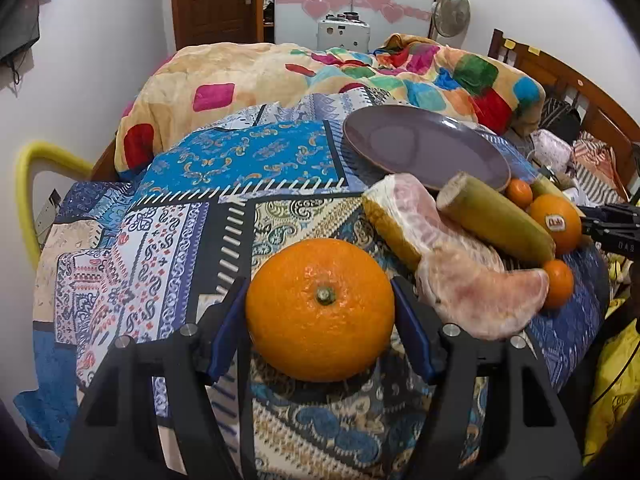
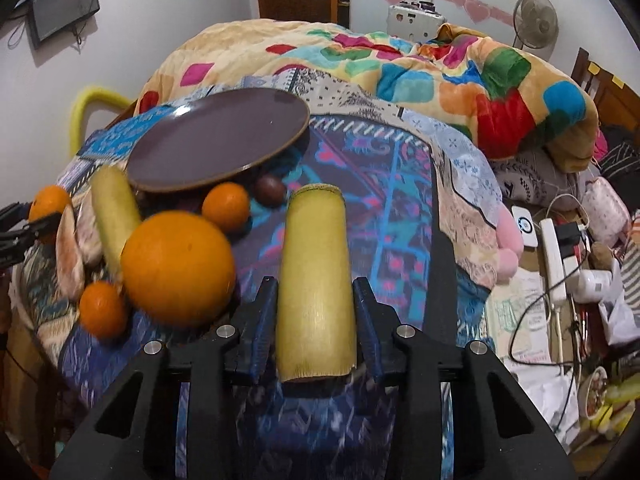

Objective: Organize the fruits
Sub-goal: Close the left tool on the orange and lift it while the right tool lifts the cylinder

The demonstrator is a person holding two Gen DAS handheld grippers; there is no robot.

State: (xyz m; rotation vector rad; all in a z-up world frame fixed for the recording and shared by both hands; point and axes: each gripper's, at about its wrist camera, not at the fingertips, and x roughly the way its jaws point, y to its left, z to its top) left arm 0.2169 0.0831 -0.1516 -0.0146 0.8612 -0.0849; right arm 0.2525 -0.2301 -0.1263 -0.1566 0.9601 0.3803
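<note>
My left gripper (image 1: 320, 280) is shut on a large orange (image 1: 304, 320), a blue pad against each side, low over the patterned cloth. In the right wrist view my right gripper (image 2: 315, 280) is shut on a yellow-green stalk piece (image 2: 316, 240) that lies along the fingers. A purple plate (image 1: 424, 148) (image 2: 216, 148) sits tilted behind the fruit pile. The pile holds pomelo segments (image 1: 480, 292), a second stalk piece (image 1: 496, 216) (image 2: 114, 212), a stickered orange (image 1: 558, 222) (image 2: 178, 268), small mandarins (image 1: 558, 284) (image 2: 226, 206) and a dark round fruit (image 2: 270, 190).
The fruit lies on a round surface draped in blue patterned cloth (image 1: 240, 168). A colourful blanket (image 2: 480, 80) is heaped behind it. A power strip (image 2: 554, 256) with cables and clutter lies to the right. A yellow chair back (image 1: 28, 184) stands at the left edge.
</note>
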